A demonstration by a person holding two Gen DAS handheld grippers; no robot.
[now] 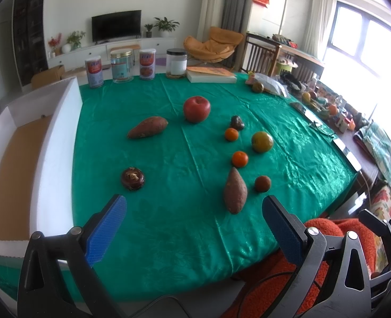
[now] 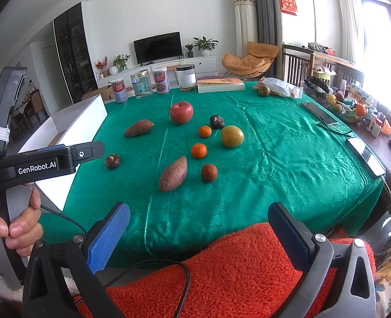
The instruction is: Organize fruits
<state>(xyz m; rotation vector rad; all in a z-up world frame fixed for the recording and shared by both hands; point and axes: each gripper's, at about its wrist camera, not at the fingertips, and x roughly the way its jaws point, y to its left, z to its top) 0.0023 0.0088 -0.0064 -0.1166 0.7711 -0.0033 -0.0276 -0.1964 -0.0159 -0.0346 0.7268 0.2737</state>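
Observation:
On the green tablecloth (image 1: 169, 225) lie a red apple (image 1: 196, 109), two sweet potatoes (image 1: 147, 127) (image 1: 235, 190), two small oranges (image 1: 231, 134) (image 1: 239, 158), a green-yellow fruit (image 1: 262, 141), a brown round fruit (image 1: 262, 183) and two dark fruits (image 1: 132, 178) (image 1: 237, 122). The apple (image 2: 181, 112) and the near sweet potato (image 2: 173, 173) also show in the right wrist view. My left gripper (image 1: 194, 209) is open and empty over the table's near edge. My right gripper (image 2: 198, 217) is open and empty, further back over an orange-red cloth (image 2: 235, 270).
A white box (image 1: 55, 143) with a brown floor stands at the table's left. Cans and jars (image 1: 121, 66) and a book (image 1: 211, 75) line the far edge. A bag, phones and clutter (image 1: 325, 106) lie at the right. The left gripper's body (image 2: 36, 164) shows in the right wrist view.

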